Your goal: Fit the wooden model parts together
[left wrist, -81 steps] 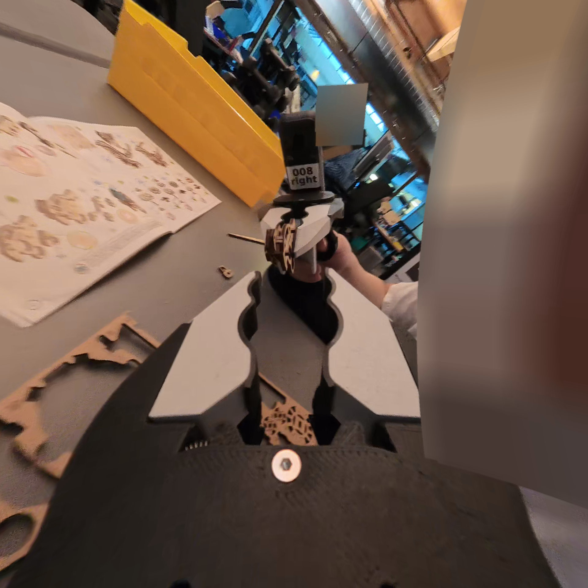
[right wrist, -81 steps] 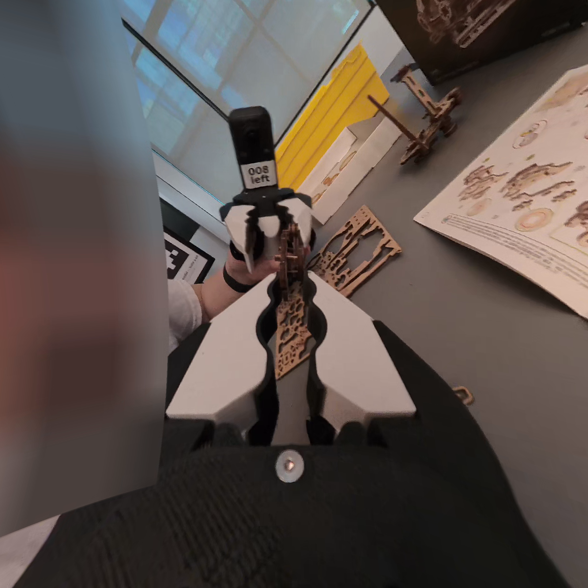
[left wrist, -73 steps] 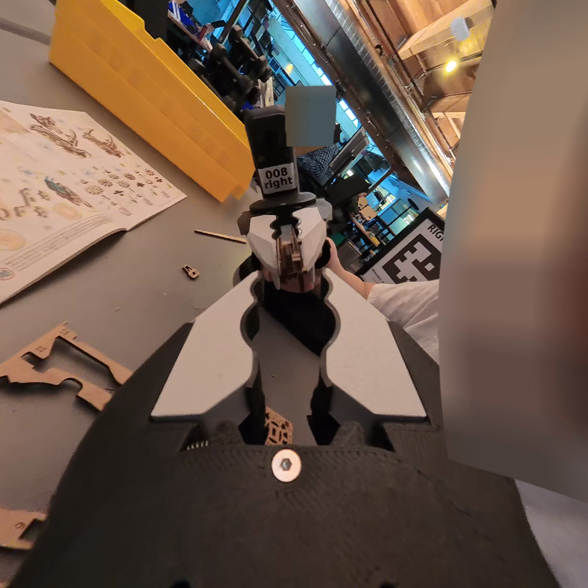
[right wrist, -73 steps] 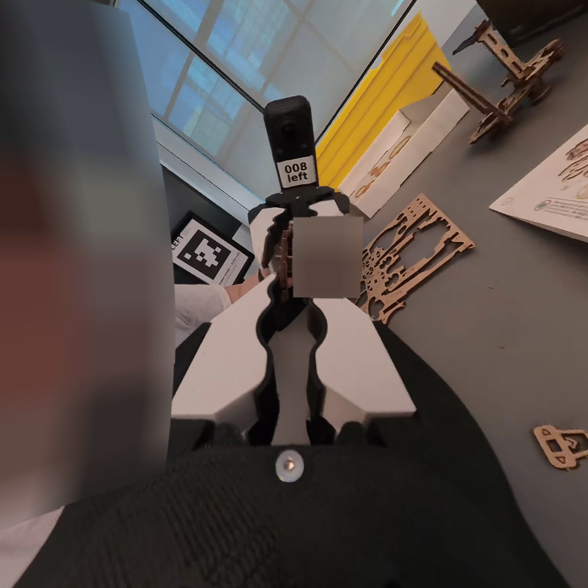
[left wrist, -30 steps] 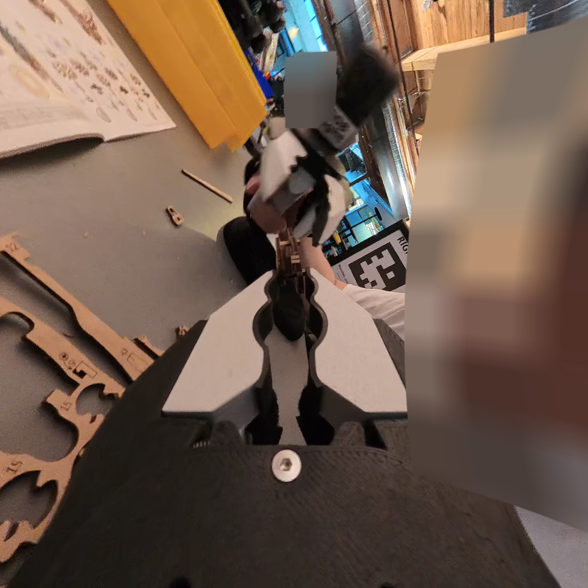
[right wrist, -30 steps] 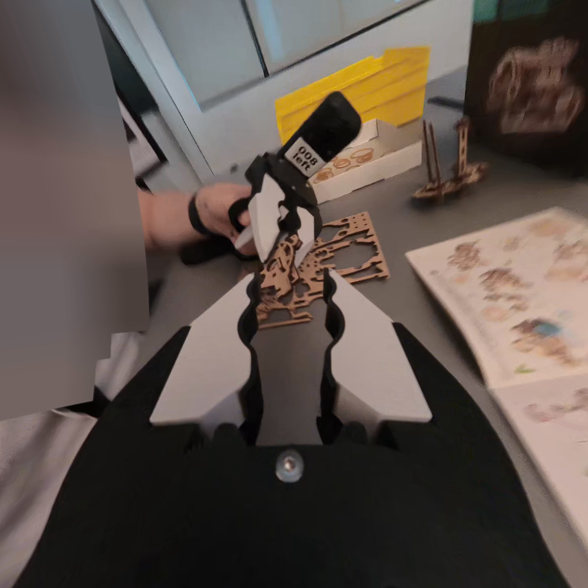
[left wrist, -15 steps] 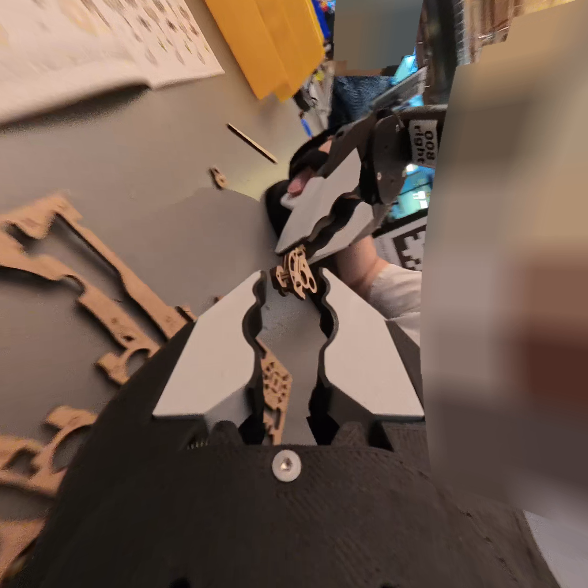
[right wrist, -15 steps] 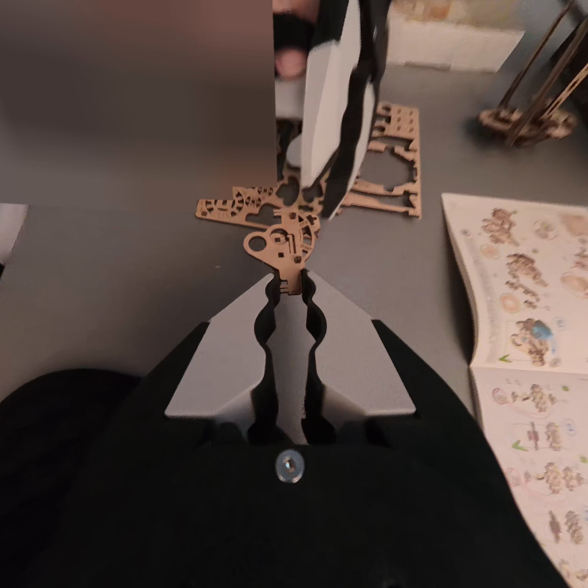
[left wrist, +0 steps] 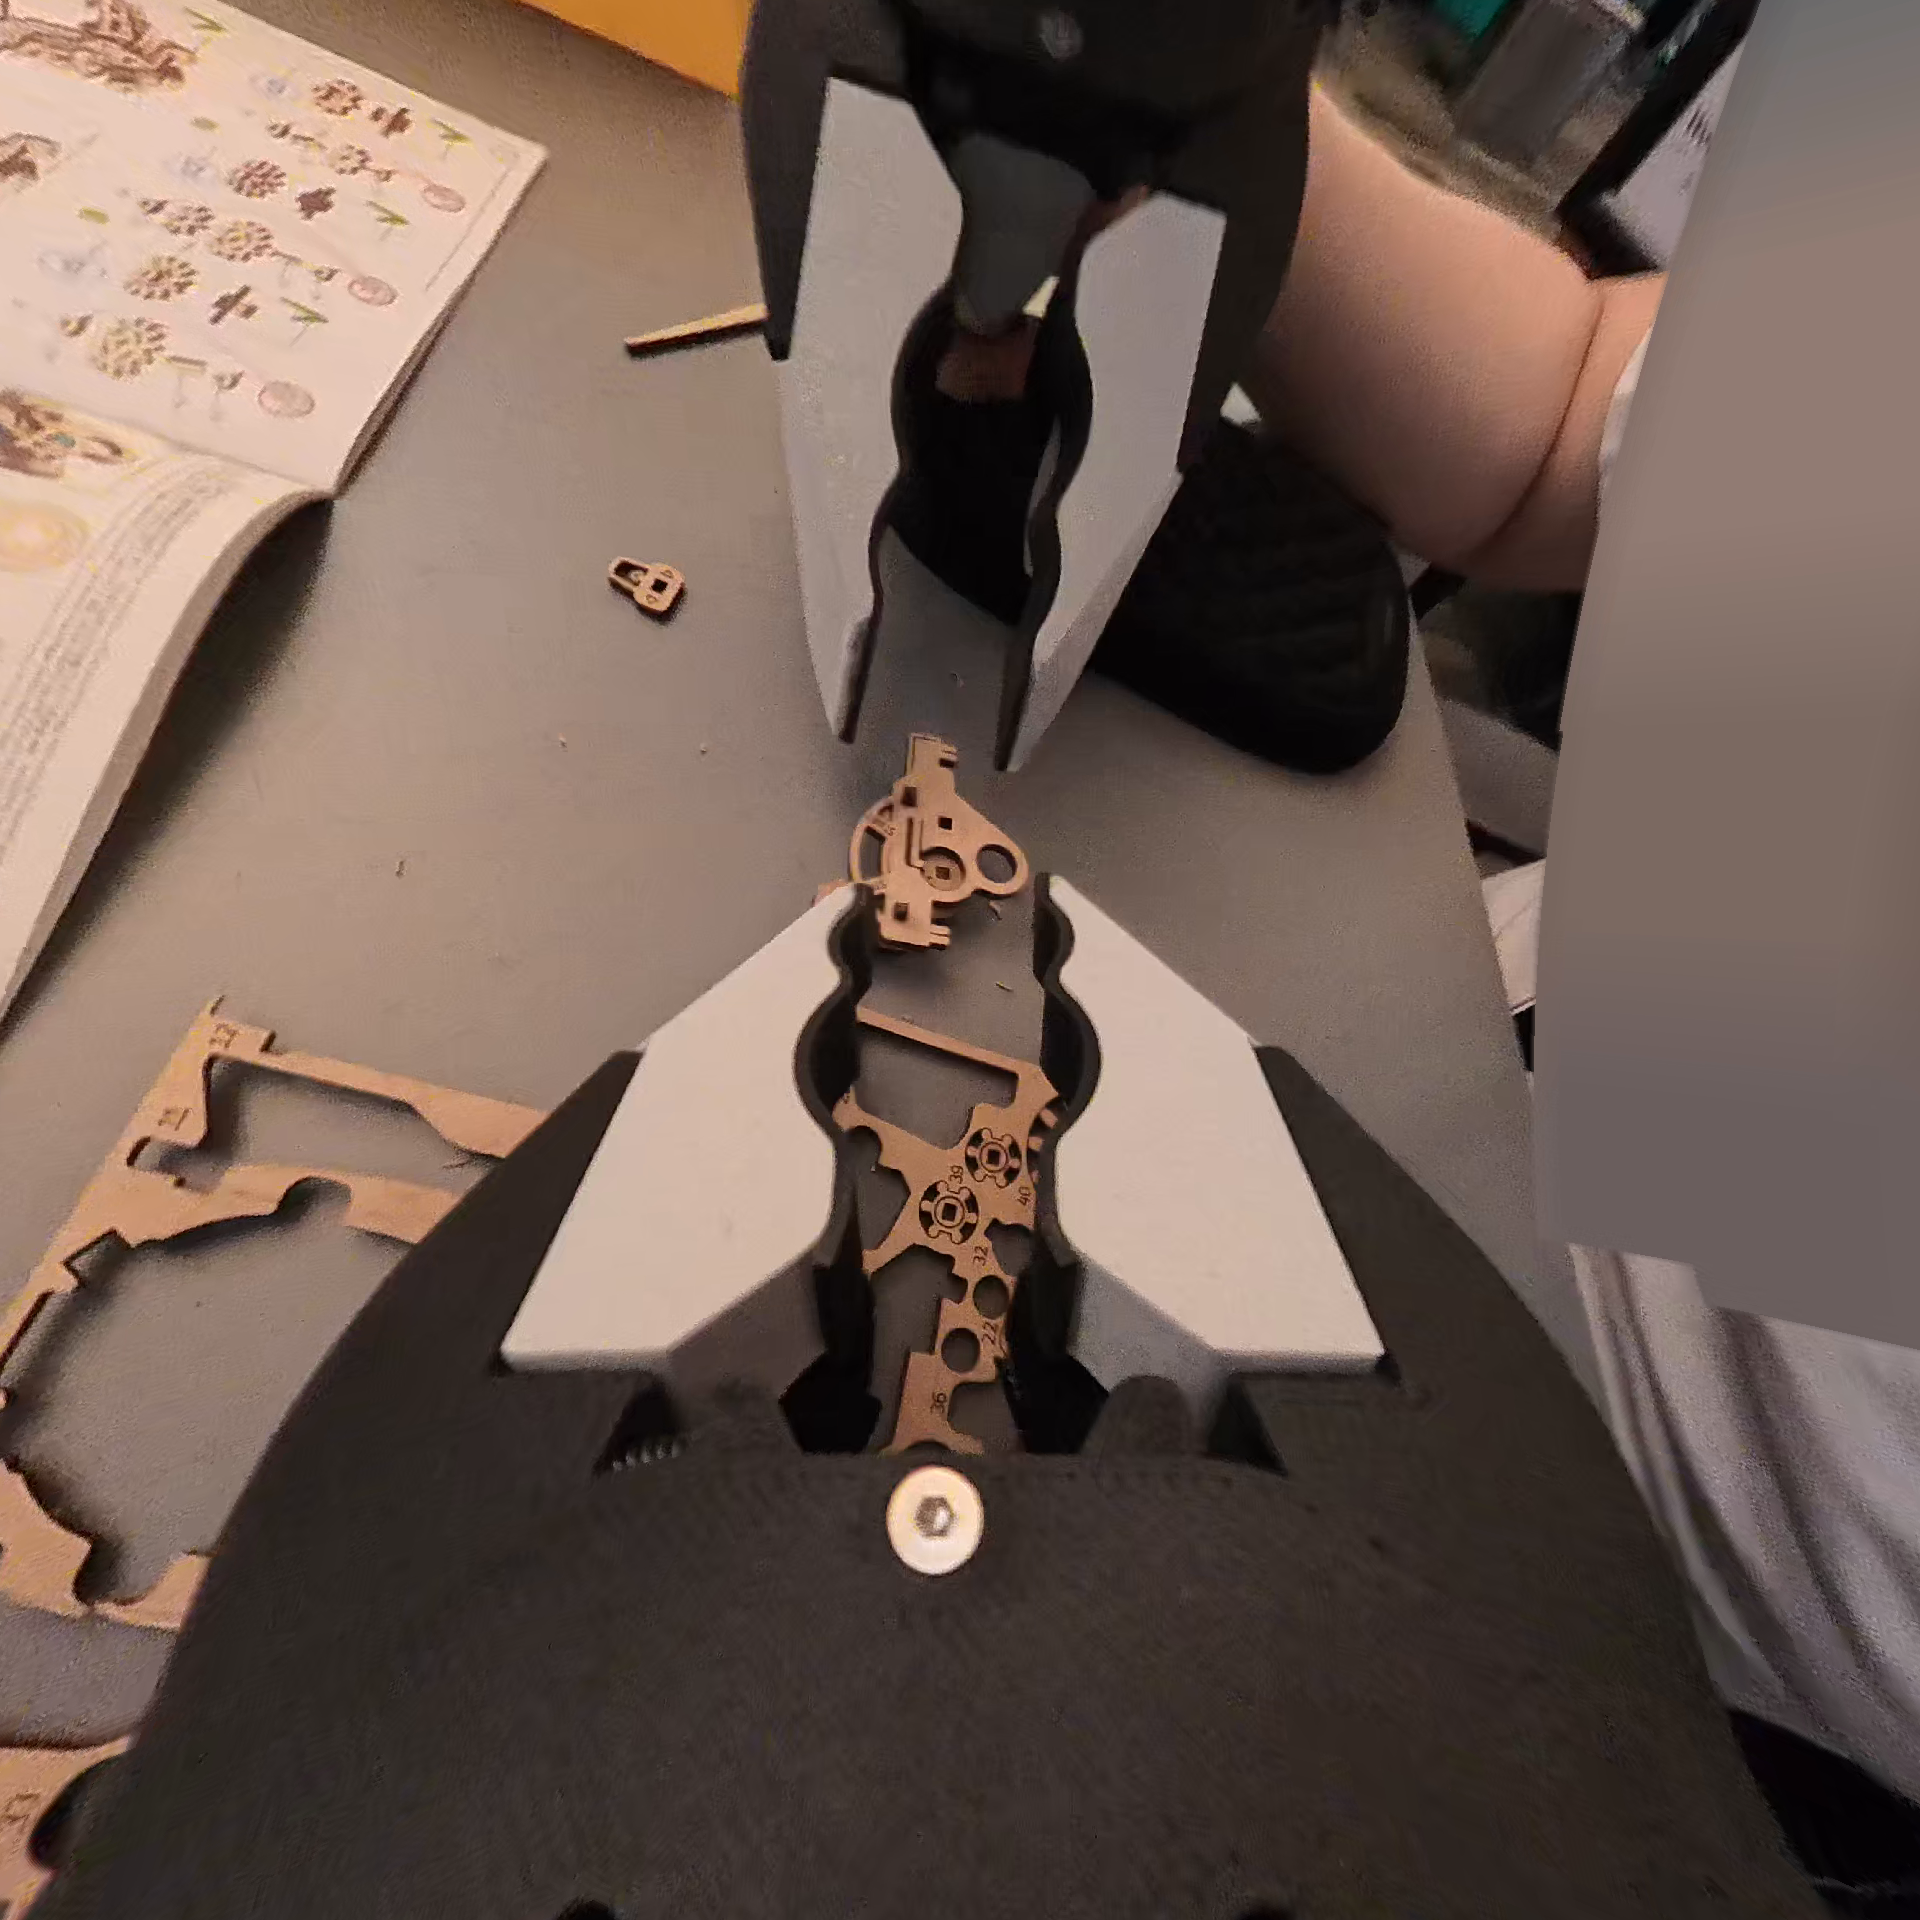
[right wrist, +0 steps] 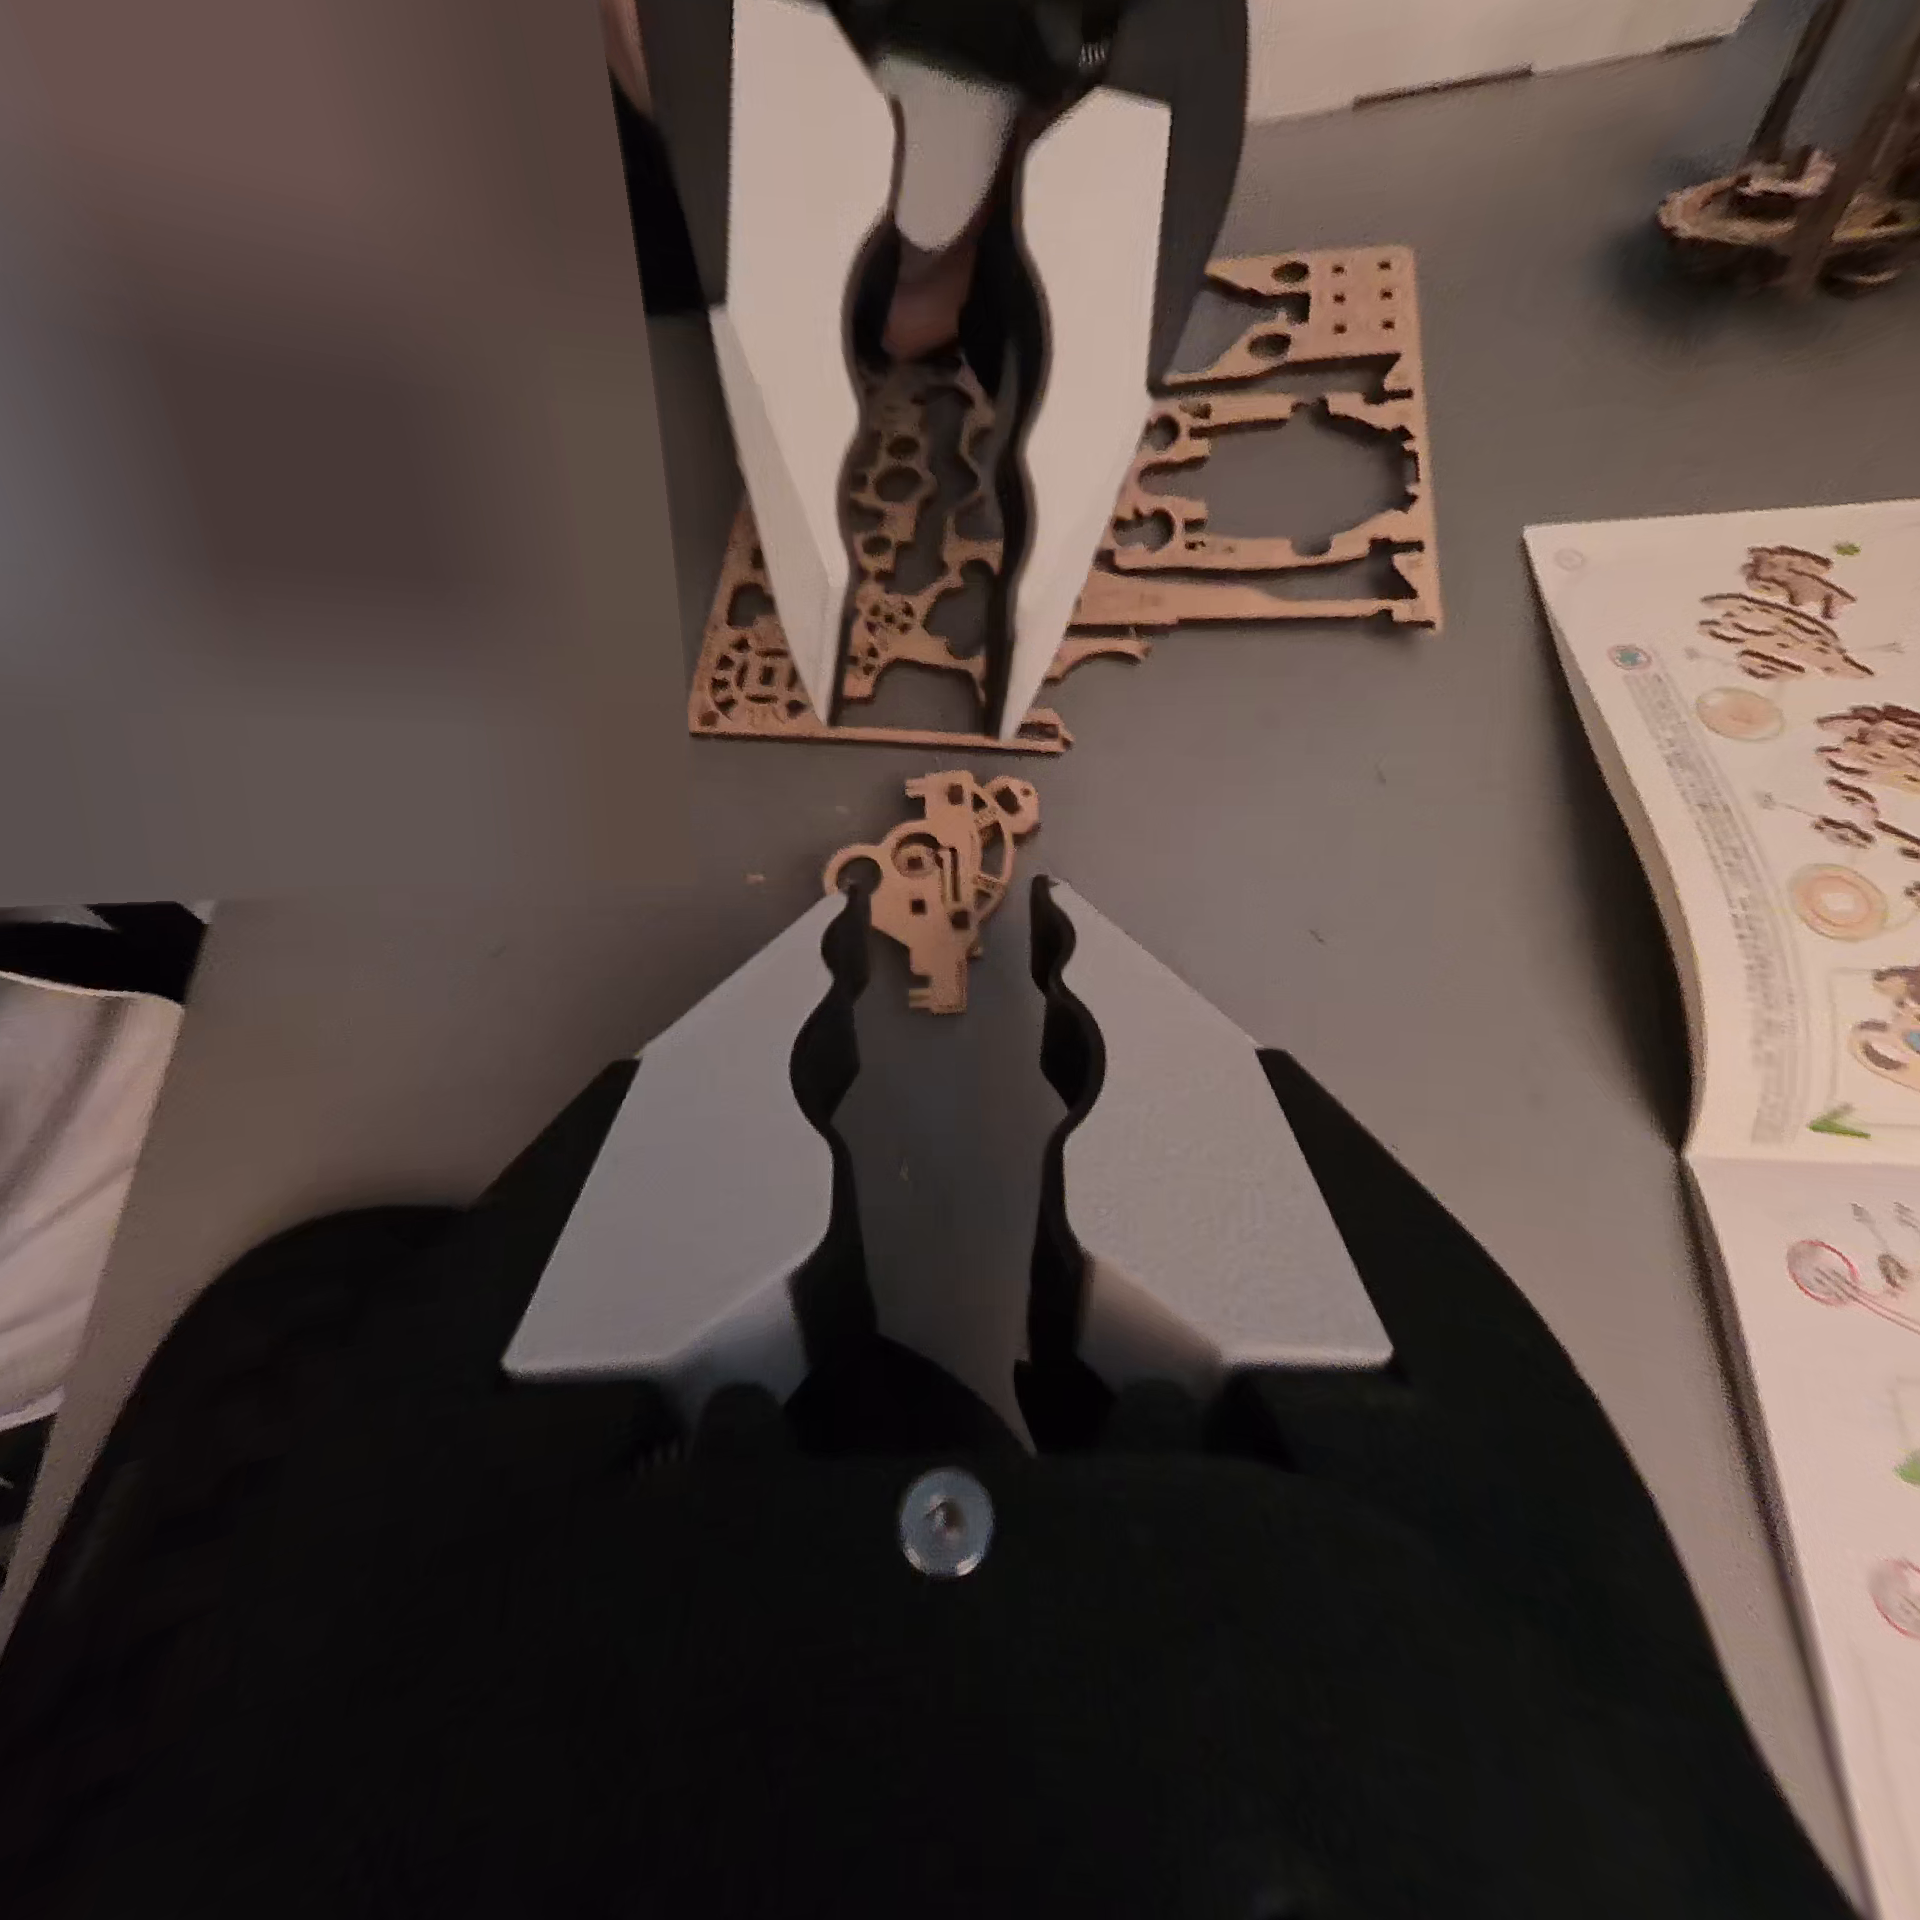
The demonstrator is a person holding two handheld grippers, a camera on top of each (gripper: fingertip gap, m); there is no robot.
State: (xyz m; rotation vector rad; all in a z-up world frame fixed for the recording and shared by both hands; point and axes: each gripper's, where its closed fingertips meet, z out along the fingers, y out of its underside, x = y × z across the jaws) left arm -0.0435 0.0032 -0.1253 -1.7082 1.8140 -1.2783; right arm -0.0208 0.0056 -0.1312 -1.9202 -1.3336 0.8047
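I have both tongs open and facing each other across the grey bench [left wrist: 468, 727], holding nothing. The small wooden model part [left wrist: 928, 850] lies flat on the bench in between: its lower end sits just inside the tips of my left tongs [left wrist: 940, 894], and its upper tab is just short of the tips of my right tongs [left wrist: 925, 748]. From the right wrist view the same part [right wrist: 940, 883] reaches in between the right tongs' [right wrist: 943, 899] spread tips, with the left tongs [right wrist: 916, 717] beyond it over the cut-out wooden sheet [right wrist: 1299, 499]. An open instruction booklet [left wrist: 187, 312] lies to my left, a tiny loose wooden piece [left wrist: 646, 584] and a thin wooden stick [left wrist: 694, 328] near it.
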